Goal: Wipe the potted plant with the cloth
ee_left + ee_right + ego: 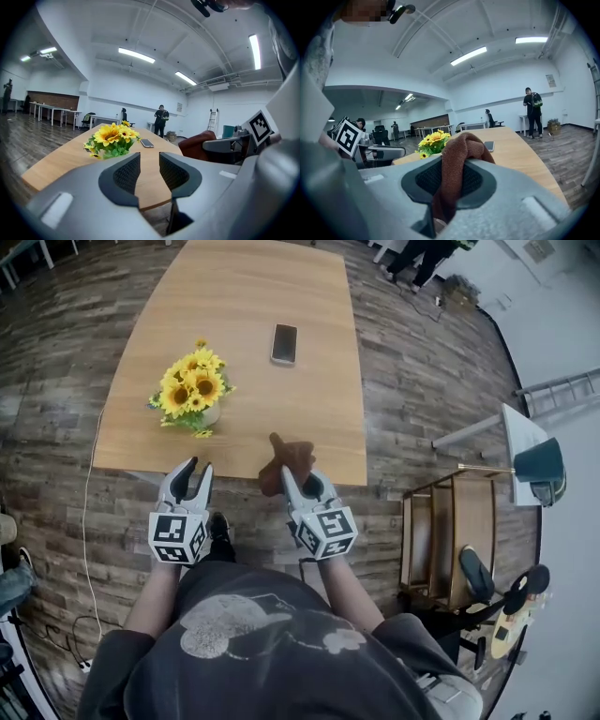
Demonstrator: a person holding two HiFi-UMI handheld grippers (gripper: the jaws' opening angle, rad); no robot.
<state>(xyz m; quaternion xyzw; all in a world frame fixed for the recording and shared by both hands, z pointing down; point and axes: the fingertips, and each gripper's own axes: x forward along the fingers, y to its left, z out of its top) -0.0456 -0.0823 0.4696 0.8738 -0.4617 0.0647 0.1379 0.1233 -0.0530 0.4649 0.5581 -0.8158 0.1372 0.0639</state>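
Head view: potted plant (192, 390) seen on bench (253, 296), at 10 o'clock of right tongs (298, 482)
Left gripper view: left tongs (149, 164) held slightly apart, nothing between
Right gripper view: right tongs clamped on brown cloth (457, 164)
Approach step judged in hand; next, cloth to be carried onto leaves

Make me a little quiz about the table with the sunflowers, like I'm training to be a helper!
1. Which gripper grips the brown cloth, left or right?
2. True or false: the phone lies on the floor.
3. The potted sunflowers stand on: A) the wooden table; B) a chair; C) the floor.
Key: 1. The right gripper; the left gripper has its jaws apart, empty. 2. False: it lies on the table. 3. A.
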